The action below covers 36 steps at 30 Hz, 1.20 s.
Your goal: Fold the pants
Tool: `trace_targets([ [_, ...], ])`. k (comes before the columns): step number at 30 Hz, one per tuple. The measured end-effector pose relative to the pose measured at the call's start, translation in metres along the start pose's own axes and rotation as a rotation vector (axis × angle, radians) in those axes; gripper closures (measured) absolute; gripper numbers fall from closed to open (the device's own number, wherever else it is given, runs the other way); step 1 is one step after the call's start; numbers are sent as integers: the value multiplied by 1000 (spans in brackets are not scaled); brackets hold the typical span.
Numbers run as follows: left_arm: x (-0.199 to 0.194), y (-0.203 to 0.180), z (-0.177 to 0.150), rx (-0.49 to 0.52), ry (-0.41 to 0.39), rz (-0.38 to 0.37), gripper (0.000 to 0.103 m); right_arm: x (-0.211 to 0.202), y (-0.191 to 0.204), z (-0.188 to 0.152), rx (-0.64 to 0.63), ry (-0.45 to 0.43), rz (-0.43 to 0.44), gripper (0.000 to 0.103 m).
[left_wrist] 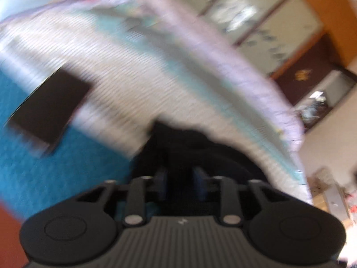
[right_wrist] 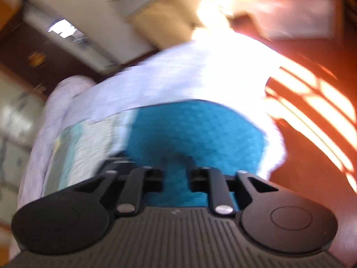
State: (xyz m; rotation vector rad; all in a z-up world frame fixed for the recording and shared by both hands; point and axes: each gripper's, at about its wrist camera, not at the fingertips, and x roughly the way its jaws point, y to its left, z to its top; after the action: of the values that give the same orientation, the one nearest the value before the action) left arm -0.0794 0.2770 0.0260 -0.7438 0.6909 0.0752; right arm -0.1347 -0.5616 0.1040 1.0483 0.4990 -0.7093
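Observation:
Both views are smeared by motion. In the left wrist view the dark pants (left_wrist: 189, 143) lie bunched on the bed just ahead of my left gripper (left_wrist: 180, 178). Its fingers stand apart with a gap between them, and dark cloth shows behind that gap; I see no pad pressing on it. A teal textured cloth (left_wrist: 55, 167) lies to the left of the pants. My right gripper (right_wrist: 176, 176) hangs over the teal cloth (right_wrist: 196, 129) with its fingers apart and nothing between them. No pants are clear in the right wrist view.
A flat black rectangle (left_wrist: 49, 109) lies on the white striped sheet (left_wrist: 133, 78). A pale quilt (left_wrist: 245, 71) runs along the bed's far edge. Beyond stand a glass-fronted cupboard (left_wrist: 256, 17) and dark furniture. Red floor (right_wrist: 312, 145) with sun stripes borders the bed's right edge.

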Motion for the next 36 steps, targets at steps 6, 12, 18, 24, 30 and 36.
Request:
trace_targets([
  [6, -32, 6, 20, -100, -127, 0, 63, -19, 26, 6, -68, -71, 119, 71],
  [12, -7, -80, 25, 136, -111, -101, 45, -13, 119, -80, -451, 185, 380, 62],
  [18, 51, -173, -30, 653, -43, 5, 31, -36, 225, -269, -1237, 366, 603, 48],
  [24, 82, -187, -75, 1001, 6, 111, 41, 12, 282, -350, -1576, 295, 583, 48],
  [30, 55, -166, -75, 950, 64, 62, 97, -1, 265, -308, -1536, 356, 629, 95],
  [36, -7, -144, -95, 955, 82, 17, 97, -32, 215, -277, -1551, 425, 670, 94],
])
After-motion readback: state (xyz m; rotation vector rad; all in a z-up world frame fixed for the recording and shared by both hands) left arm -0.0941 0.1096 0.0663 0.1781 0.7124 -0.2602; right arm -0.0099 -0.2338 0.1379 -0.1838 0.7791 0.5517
